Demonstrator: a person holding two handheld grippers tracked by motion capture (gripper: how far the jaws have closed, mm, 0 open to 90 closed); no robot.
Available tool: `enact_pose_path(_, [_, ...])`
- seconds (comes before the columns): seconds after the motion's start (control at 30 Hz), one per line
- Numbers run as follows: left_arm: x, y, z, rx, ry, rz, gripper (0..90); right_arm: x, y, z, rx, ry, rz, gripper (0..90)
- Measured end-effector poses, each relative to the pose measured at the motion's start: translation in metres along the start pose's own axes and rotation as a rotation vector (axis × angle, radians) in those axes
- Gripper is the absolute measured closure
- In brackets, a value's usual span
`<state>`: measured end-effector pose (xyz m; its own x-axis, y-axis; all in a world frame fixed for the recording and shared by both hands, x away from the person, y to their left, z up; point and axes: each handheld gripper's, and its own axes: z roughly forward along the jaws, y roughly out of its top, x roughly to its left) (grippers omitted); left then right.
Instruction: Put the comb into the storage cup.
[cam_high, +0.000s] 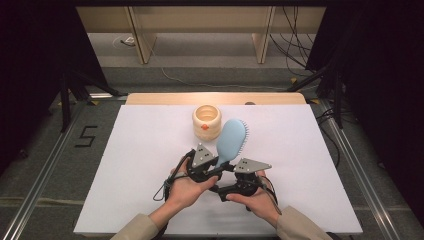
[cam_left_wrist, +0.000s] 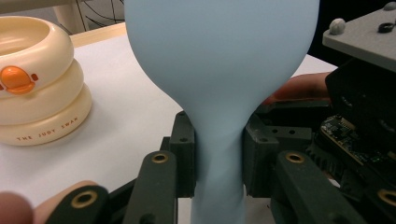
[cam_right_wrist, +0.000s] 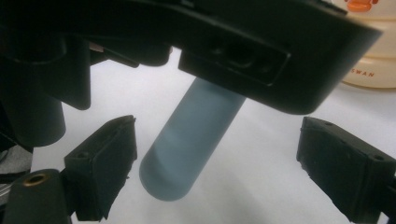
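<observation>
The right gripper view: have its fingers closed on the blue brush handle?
No, the right gripper fingers stand apart on both sides of the brush handle, with white table visible between.

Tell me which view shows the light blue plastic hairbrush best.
The high view: the whole light blue plastic hairbrush with bristles shows. The left gripper view shows its smooth back and neck; the right gripper view shows its handle end.
</observation>
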<state>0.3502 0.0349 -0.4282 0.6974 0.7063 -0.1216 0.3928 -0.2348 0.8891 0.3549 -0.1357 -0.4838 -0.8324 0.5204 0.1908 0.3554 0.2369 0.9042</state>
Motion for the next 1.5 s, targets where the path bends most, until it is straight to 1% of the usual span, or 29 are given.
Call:
enact_pose_path(0.43, [-0.0004,0.0001,0.0003,0.002,-0.005,-0.005,69.5,0.004,0.0008,0.005,0.0,0.009,-0.01,15.9])
enact_pose_path(0.5, [0.0002,-0.0001,0.0004,0.002,-0.004,-0.01,69.5,0.0041,0.0008,0.0054,0.0,0.008,-0.011,16.2])
enact_pose_path(0.83, [-0.0006,-0.0007,0.0009,0.005,-0.005,-0.009,69.5,0.0039,0.0002,0.0067,-0.006,0.002,-0.011,19.7])
enact_pose_path(0.93, [-0.001,-0.0008,0.001,0.005,-0.007,-0.011,69.5,0.0037,-0.0002,0.0067,-0.006,-0.006,-0.01,23.0])
enact_pose_path(1.1, [-0.0006,-0.0004,0.0007,0.003,-0.008,-0.012,69.5,0.0042,-0.0003,0.0065,-0.007,-0.001,-0.011,30.6])
enact_pose_path(1.2, [-0.0002,-0.0006,0.0008,0.003,-0.006,-0.018,69.5,0.0035,-0.0006,0.0063,-0.006,0.007,0.006,33.8])
enact_pose_path(1.4, [0.0004,-0.0007,0.0008,0.003,-0.002,-0.023,69.5,0.0044,0.0,0.0056,-0.006,0.018,0.013,41.4])
enact_pose_path(1.5, [0.0005,-0.0009,0.001,0.004,-0.001,-0.027,69.5,0.004,-0.0002,0.0056,-0.004,0.037,0.026,46.0])
